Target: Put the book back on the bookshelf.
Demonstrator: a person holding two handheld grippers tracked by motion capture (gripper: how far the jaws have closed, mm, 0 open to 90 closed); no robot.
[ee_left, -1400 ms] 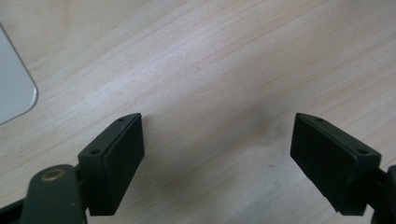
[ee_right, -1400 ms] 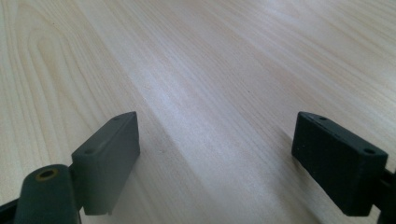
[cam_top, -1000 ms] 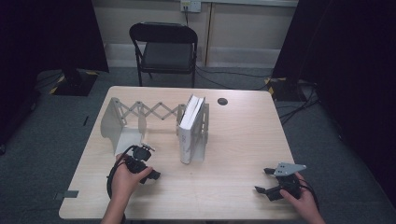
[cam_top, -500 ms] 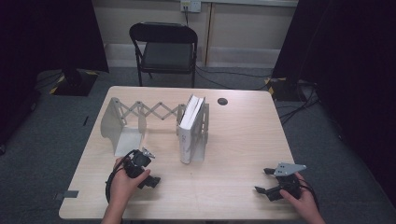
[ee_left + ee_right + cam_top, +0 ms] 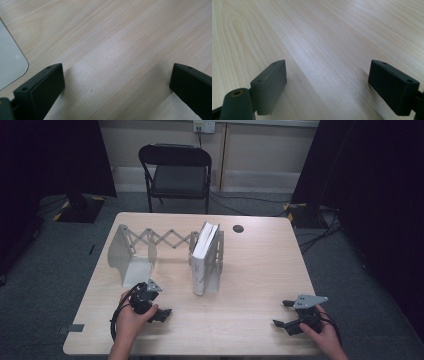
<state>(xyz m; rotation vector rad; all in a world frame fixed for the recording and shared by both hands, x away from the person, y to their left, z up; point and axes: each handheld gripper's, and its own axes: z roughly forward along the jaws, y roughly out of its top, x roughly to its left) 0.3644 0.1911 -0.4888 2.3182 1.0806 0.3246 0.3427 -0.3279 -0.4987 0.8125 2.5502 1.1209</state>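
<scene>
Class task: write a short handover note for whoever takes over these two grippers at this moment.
Left gripper: jaws have just opened wide, nothing between them, low over the table near the front left, just in front of the left bookend plate.
Right gripper: jaws open, nothing between them, near the front right edge.
Things: expanding bookend rack stands stretched out; white books upright against its right plate.
Done: books stand in the rack.
Left: probably closing the rack onto the books; neither gripper touches it yet.

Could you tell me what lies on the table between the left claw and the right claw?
Nothing: in the high view, the stretch of wooden table between the left claw and the right claw is bare; the white book stands farther back.
</scene>
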